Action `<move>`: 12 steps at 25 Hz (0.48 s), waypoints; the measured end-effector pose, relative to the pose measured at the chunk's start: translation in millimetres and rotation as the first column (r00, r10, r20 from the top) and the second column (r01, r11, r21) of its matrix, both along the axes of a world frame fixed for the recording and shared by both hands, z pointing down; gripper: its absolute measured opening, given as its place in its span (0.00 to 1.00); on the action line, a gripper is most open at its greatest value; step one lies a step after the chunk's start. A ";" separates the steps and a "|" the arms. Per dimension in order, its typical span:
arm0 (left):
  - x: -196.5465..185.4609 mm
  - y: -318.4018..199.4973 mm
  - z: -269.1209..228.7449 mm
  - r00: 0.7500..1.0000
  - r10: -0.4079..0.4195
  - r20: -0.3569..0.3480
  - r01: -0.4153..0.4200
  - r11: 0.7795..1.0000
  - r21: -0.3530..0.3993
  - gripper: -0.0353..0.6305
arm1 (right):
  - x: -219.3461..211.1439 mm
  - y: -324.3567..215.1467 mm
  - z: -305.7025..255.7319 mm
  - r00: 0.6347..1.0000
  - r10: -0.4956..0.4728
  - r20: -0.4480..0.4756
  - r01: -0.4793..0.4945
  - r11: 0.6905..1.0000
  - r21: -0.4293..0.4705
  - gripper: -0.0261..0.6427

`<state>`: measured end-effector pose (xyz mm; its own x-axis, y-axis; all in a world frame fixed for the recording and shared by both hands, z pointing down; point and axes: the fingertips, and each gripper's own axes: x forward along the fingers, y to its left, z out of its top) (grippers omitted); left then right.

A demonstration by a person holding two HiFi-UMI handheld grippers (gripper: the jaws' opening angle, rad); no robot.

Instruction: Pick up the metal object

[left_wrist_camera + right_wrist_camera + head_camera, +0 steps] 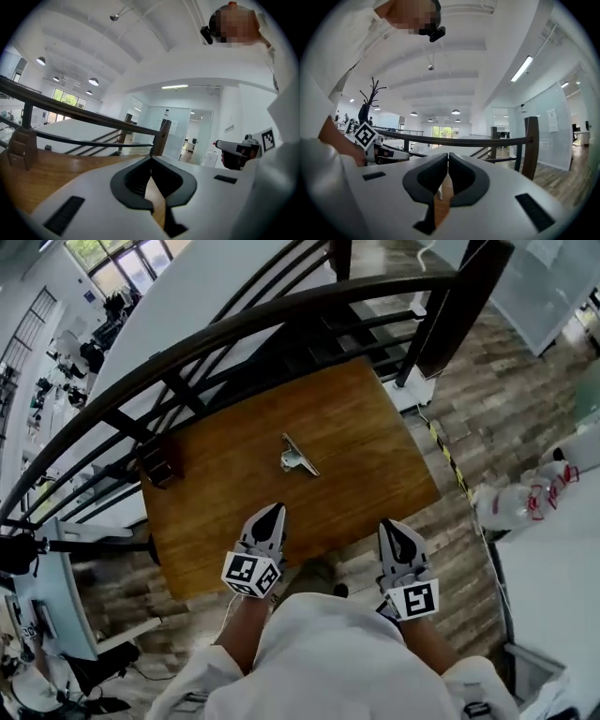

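Head view showed the metal object (298, 457) lying near the middle of the bench (366, 418), on bare wood with nothing touching it. It lay above both claws in the frame and between them. Its long axis ran slantwise from upper left to lower right, with a small raised part on its left side.

The left claw (272, 512) hung over the bench's near edge and pointed up the frame, with the object just up and to the right of its tip. The right claw (387, 525) sat at the near edge further right, well apart from the object. The left looked the nearer of the two and better lined up for a reach.

In the left gripper view the left claw (151, 160) was closed and empty, its tips meeting with only bench wood showing behind them. The right gripper view showed the right claw (448, 155) closed as well, holding nothing.

A small brown block (159, 463) stood at the bench's left edge, far from the object. A dark railing (281, 310) curved just past the far edge. I judged there was open room all round the object, though either claw would have to open before it could close across the slanted bar.
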<state>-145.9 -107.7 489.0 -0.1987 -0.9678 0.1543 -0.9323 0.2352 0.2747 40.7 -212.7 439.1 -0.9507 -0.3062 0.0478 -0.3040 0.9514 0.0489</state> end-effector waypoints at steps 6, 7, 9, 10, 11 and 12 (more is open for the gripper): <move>-49.3 -21.5 3.0 0.998 -0.064 0.027 0.064 0.998 -0.001 0.08 | -63.4 -41.5 11.5 0.995 -0.080 -0.067 0.079 0.997 -0.020 0.08; -56.5 -23.0 6.0 0.997 -0.069 0.023 0.069 0.998 -0.006 0.08 | -72.3 -46.8 13.4 0.994 -0.083 -0.071 0.082 0.996 -0.023 0.08; -68.4 -25.2 13.9 0.997 -0.077 0.006 0.077 0.997 -0.015 0.08 | -88.5 -55.7 17.4 0.993 -0.093 -0.078 0.091 0.995 -0.029 0.08; -73.7 -25.8 18.5 0.997 -0.082 -0.006 0.082 0.996 -0.020 0.08 | -96.2 -59.2 20.2 0.992 -0.100 -0.082 0.098 0.995 -0.032 0.08; -78.6 -26.0 23.4 0.996 -0.085 -0.021 0.085 0.996 -0.026 0.08 | -103.7 -61.9 23.9 0.990 -0.107 -0.088 0.104 0.994 -0.039 0.08; -83.5 -26.1 28.1 0.995 -0.087 -0.037 0.086 0.996 -0.031 0.08 | -111.2 -64.0 27.8 0.989 -0.117 -0.091 0.113 0.993 -0.047 0.08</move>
